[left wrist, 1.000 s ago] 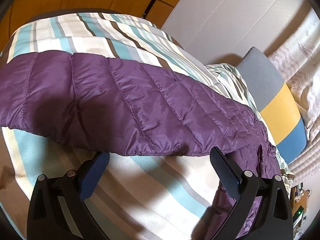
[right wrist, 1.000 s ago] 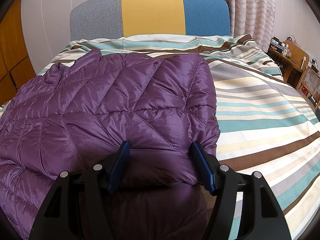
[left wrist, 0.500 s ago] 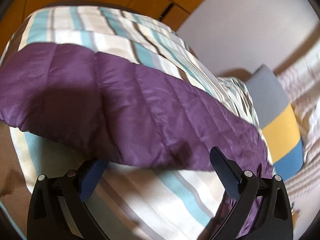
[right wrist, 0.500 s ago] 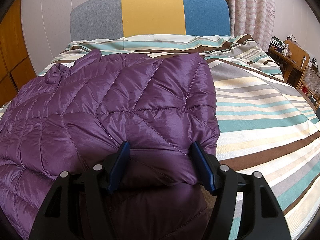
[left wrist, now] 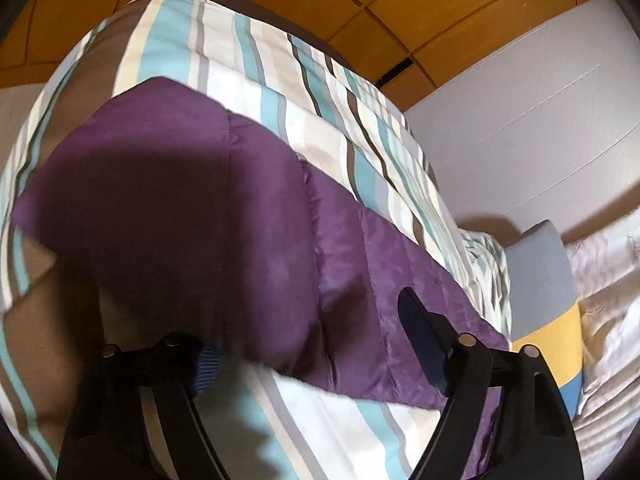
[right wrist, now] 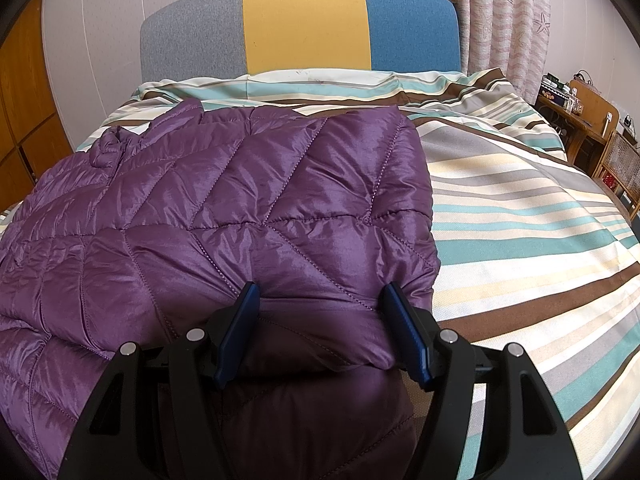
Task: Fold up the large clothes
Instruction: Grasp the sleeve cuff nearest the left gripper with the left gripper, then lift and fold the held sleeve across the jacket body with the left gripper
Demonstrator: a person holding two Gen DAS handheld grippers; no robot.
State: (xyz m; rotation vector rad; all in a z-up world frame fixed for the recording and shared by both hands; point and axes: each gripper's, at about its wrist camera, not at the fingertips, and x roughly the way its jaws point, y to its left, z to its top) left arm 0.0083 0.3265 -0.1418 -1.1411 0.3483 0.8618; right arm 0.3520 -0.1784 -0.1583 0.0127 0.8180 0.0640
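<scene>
- The left gripper has swung in toward the hem of the purple jacket since a moment ago, and the jacket now fills much more of its view.
- Its jaws have just been closing, and the puffy hem now sits between them. One blue pad is half hidden under the fabric; whether the pads already press on it I cannot tell.
- I'd read that as the start of a grab on this end, so the next fold can be lifted from both ends.
- The right gripper has not budged: same place, same gap as before.
- Its jaws straddle a thick roll of the jacket's edge, which fills the gap from pad to pad, so it looks clamped on the cloth.
- The jacket lies spread on the striped bedspread, stretching from the right gripper up toward the headboard.
</scene>
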